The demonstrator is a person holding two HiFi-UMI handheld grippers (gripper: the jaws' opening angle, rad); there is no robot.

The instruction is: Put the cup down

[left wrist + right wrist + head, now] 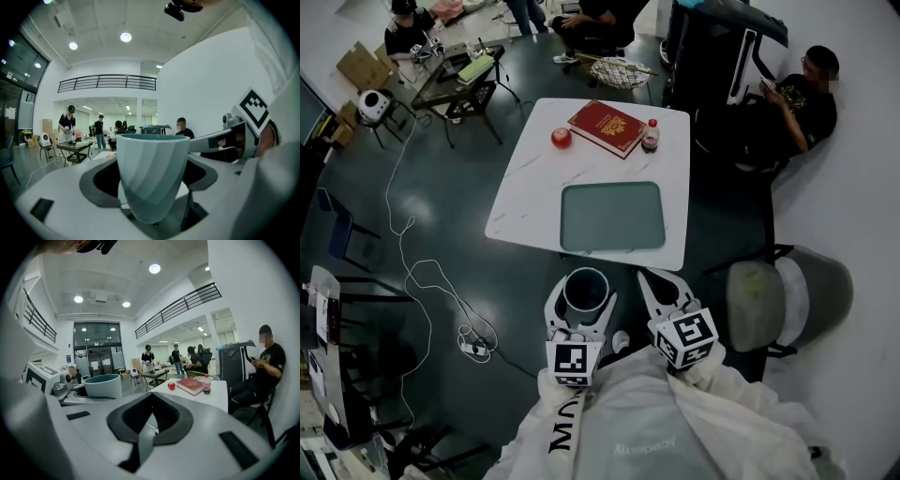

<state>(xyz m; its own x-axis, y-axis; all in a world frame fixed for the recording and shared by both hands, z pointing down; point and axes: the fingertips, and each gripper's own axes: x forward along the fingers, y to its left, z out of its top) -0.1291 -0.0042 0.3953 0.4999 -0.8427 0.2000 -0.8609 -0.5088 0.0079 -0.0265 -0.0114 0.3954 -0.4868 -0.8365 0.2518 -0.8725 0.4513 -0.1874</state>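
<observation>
dark floor [459, 197] | white walls [862, 178] | round ceiling lights [125, 37] on | black railing [107, 82] up high | glass doors [96, 352] far back

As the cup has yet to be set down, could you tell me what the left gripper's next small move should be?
Probably forward, over the green tray: the left gripper holds the teal cup upright, short of the white table's near edge.

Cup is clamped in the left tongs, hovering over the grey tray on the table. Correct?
Not over the grey tray. The cup is clamped in the left tongs, but it hangs short of the table, before its near edge and above the floor; the tray lies ahead of it. The head view shows this.
</observation>
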